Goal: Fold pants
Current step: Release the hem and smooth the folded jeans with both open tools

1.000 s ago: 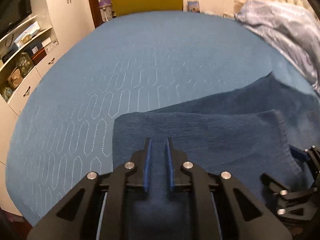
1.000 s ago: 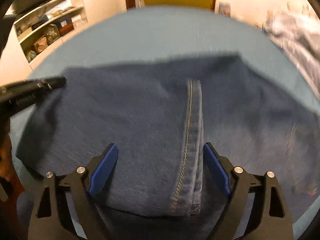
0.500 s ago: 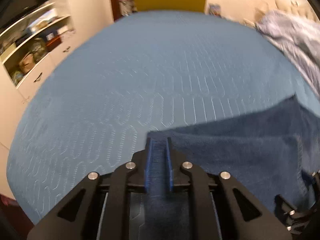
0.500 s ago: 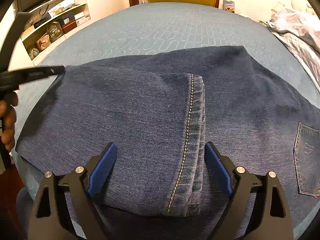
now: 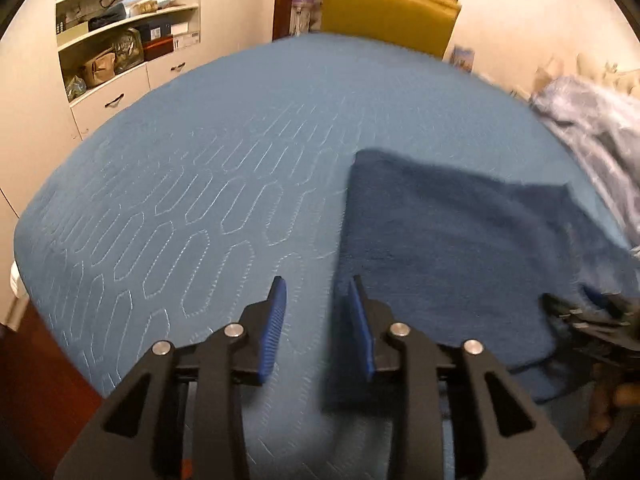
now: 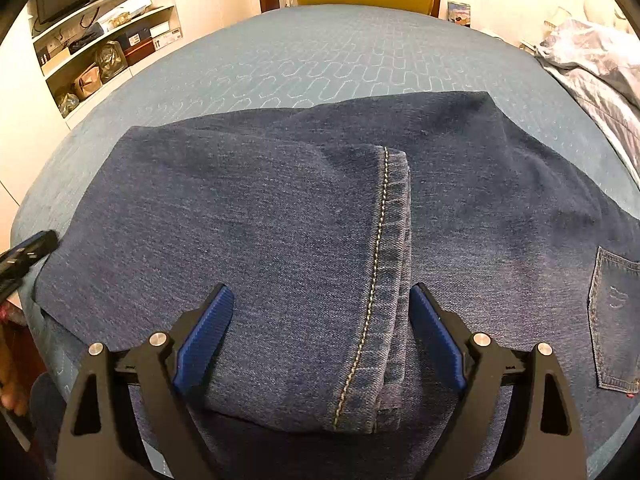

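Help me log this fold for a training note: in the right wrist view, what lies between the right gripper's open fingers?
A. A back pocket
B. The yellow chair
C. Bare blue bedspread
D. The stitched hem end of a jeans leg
D. The hem with its light stitching runs between the fingertips of the right gripper, folded over the jeans; the pocket lies far off to the right.
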`<action>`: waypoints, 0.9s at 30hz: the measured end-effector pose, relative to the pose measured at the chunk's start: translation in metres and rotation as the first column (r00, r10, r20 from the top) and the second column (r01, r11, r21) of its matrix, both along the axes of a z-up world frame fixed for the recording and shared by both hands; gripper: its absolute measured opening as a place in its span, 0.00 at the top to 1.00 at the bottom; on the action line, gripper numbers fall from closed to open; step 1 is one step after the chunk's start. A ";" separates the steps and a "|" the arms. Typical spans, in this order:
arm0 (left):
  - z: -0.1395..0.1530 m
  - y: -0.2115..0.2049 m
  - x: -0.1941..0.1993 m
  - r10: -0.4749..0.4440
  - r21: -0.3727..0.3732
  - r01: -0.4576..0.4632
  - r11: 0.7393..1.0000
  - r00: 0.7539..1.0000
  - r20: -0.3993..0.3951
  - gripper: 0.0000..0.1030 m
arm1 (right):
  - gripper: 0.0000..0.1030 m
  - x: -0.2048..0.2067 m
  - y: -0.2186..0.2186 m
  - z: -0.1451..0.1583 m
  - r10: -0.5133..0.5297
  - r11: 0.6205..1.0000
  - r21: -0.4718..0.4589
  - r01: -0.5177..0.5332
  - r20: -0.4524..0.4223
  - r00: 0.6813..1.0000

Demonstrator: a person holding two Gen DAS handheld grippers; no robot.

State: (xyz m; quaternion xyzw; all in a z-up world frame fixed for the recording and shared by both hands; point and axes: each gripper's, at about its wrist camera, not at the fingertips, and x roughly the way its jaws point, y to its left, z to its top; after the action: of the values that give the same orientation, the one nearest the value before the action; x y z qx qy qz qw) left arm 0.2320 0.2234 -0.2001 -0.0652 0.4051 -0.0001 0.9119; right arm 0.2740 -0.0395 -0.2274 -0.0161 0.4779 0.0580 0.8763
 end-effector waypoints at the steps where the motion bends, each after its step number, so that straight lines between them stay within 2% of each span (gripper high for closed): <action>1: 0.004 -0.008 -0.008 -0.023 0.002 0.023 1.000 1.000 0.019 0.69 | 0.16 0.000 0.001 0.000 0.000 1.000 -0.001 0.000 0.002 1.000; 3: 0.004 -0.026 -0.019 -0.088 0.035 0.087 0.996 0.995 0.045 0.69 | 0.16 -0.001 0.002 -0.001 0.002 1.000 -0.003 -0.002 0.005 1.000; 5: -0.007 -0.036 -0.013 -0.126 0.051 0.125 0.991 0.992 0.001 0.68 | 0.16 -0.002 0.004 -0.001 0.001 1.000 -0.006 -0.001 0.003 1.000; 6: -0.018 -0.035 -0.011 -0.116 0.051 0.117 0.992 0.993 -0.026 0.66 | 0.16 -0.002 0.005 -0.001 0.000 1.000 -0.005 0.000 0.002 1.000; 8: -0.022 -0.034 -0.014 -0.128 0.043 0.128 0.991 0.992 0.004 0.66 | 0.16 -0.002 0.006 0.000 0.007 1.000 -0.006 -0.007 -0.003 1.000; 12: -0.025 -0.042 -0.015 -0.131 0.090 0.130 0.987 0.991 0.001 0.66 | 0.18 -0.001 0.008 0.012 -0.014 1.000 -0.024 0.014 -0.008 1.000; 16: -0.028 -0.047 -0.017 -0.104 0.090 0.103 0.991 0.994 0.016 0.66 | 0.20 0.000 0.024 0.041 0.015 0.998 -0.063 -0.009 0.088 0.996; 18: -0.026 -0.050 -0.017 -0.096 0.091 0.094 0.991 0.995 0.022 0.66 | 0.20 0.010 0.030 0.046 0.024 0.999 -0.049 -0.019 0.089 0.996; 22: -0.024 -0.052 -0.019 -0.093 0.097 0.090 0.991 0.995 0.025 0.66 | 0.20 0.041 0.036 0.038 0.018 0.998 -0.063 -0.013 0.069 0.997; 24: -0.024 -0.052 -0.019 -0.097 0.101 0.094 0.990 0.995 0.023 0.66 | 0.25 0.057 0.033 0.017 -0.002 0.996 -0.092 0.001 -0.011 1.000; 27: -0.019 -0.050 -0.018 -0.104 0.110 0.104 0.988 0.995 -0.008 0.66 | 0.22 0.054 0.036 0.012 0.022 0.992 -0.125 -0.020 0.011 1.000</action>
State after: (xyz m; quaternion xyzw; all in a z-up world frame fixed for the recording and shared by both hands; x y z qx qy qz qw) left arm 0.2145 0.1731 -0.2191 0.0067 0.4082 -0.0254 0.9125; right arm 0.3284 -0.0035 -0.2152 -0.0762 0.4749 0.0371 0.8760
